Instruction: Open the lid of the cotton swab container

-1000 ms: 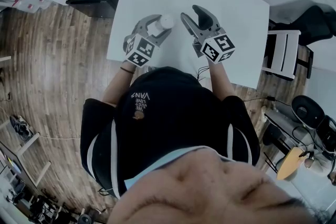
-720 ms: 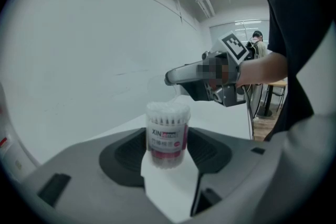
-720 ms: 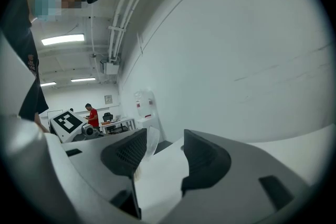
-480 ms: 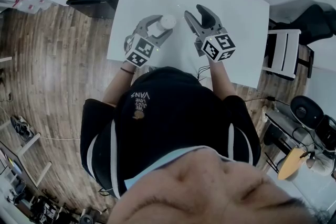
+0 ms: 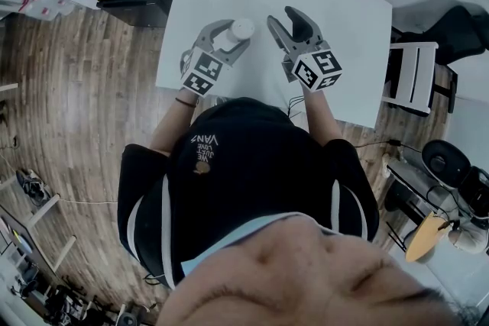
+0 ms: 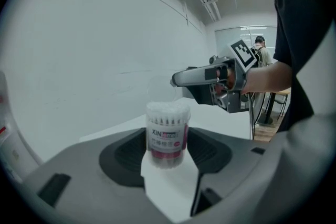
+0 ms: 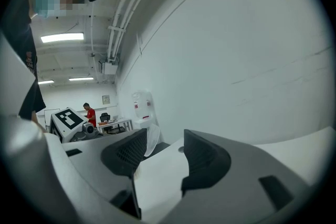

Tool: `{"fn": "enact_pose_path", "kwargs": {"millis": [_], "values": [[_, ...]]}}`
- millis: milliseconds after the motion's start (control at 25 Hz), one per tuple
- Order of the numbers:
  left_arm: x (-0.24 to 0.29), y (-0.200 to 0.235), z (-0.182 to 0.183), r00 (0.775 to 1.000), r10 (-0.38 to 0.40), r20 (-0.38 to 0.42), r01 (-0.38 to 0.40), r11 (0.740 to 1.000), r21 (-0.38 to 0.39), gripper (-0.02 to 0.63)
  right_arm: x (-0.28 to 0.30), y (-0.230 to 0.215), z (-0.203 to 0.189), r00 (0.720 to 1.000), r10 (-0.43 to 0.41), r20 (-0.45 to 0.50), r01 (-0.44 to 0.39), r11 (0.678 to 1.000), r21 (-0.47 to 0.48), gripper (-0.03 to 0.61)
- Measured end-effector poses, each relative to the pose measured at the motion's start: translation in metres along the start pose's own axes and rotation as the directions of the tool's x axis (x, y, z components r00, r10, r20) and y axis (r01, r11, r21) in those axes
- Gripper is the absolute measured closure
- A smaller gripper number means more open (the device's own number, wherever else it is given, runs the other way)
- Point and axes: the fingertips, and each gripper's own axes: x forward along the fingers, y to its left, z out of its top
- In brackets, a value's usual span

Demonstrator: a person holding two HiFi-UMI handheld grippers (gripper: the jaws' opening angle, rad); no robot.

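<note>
Since a second ago the right gripper [image 5: 282, 17] has edged slightly away from the cotton swab container [image 5: 242, 28], while the left gripper [image 5: 235, 37] has kept its place. In the head view the container stands upright on the white desk [image 5: 344, 19], the left gripper's jaws closed around its sides and the right gripper just beside it, not touching. The left gripper view shows the container clamped between the pads, swab tips uppermost. The right gripper view shows its jaws wide apart, gripping nothing; a pale translucent shape [image 7: 150, 140] sits by one jaw, and I cannot tell what it is.
</note>
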Motion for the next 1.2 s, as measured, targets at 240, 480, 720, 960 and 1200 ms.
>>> {"fn": "enact_pose_path", "kwargs": {"millis": [240,480,720,960,1200], "values": [[-0.003,0.006,0.006,1.000,0.014,0.017,-0.013,1.000,-0.013,0.364,-0.002,0.005,-0.002,1.000,-0.005,-0.006,0.005,1.000,-0.023,0.350],[-0.007,0.014,0.013,0.998,0.035,0.045,-0.033,0.998,-0.045,0.364,-0.002,0.012,-0.004,1.000,-0.007,-0.014,0.006,0.998,-0.055,0.350],[-0.016,0.023,0.024,0.995,0.056,0.085,-0.050,0.996,-0.069,0.364,0.000,0.020,-0.006,1.000,-0.003,-0.027,0.000,0.995,-0.095,0.350],[-0.022,0.028,0.032,0.990,0.069,0.122,-0.058,0.994,-0.089,0.364,0.000,0.026,-0.011,0.999,-0.001,-0.039,-0.004,0.993,-0.119,0.354],[-0.028,0.030,0.036,0.986,0.078,0.147,-0.062,0.992,-0.111,0.364,-0.004,0.028,-0.015,0.999,-0.013,-0.041,0.008,0.991,-0.135,0.394]]}}
